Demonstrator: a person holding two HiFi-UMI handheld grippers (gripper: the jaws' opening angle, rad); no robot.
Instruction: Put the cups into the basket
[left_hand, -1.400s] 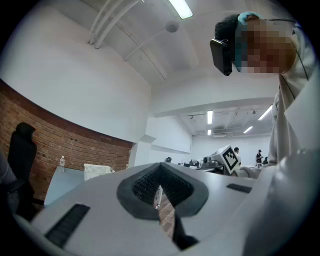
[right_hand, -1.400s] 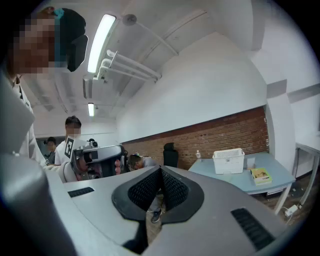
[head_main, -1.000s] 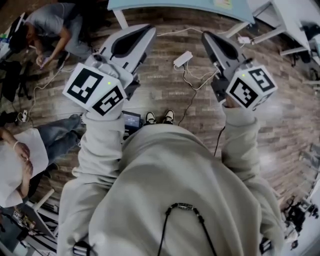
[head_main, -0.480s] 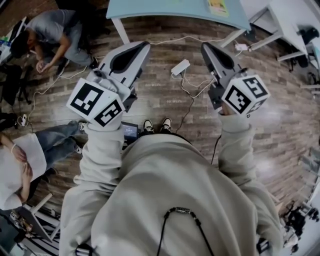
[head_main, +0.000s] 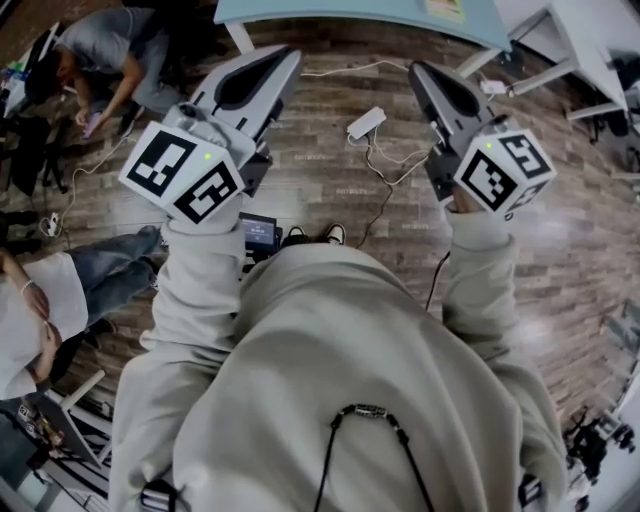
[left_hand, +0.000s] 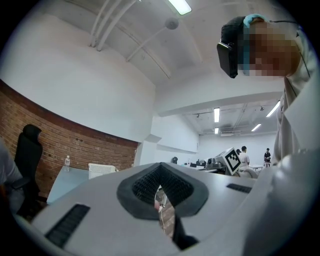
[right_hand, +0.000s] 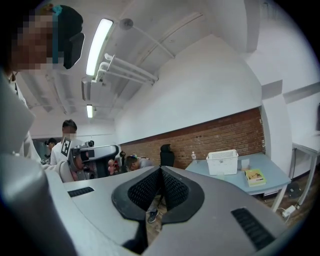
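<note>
No cups show in any view. The white basket (right_hand: 222, 162) stands on a light blue table (right_hand: 270, 187) by the brick wall; it also shows as the basket (left_hand: 102, 170) in the left gripper view. I hold both grippers up in front of my chest, above the wooden floor and well short of the table (head_main: 300, 10). The left gripper (head_main: 290, 52) is shut with nothing between its pads (left_hand: 145, 182). My right gripper (head_main: 415, 68) is shut too, and its pads (right_hand: 172, 189) hold nothing.
A yellow book (right_hand: 256, 176) lies on the table beside the basket. A white power strip (head_main: 366, 120) and cables lie on the floor ahead of my shoes (head_main: 337, 235). People sit on the floor at the left (head_main: 110, 50). More desks stand at the right (head_main: 590, 60).
Both grippers stay raised and shut in nearly the same places. The head view has swayed a little, so the table edge dipped into view and slid back up.
</note>
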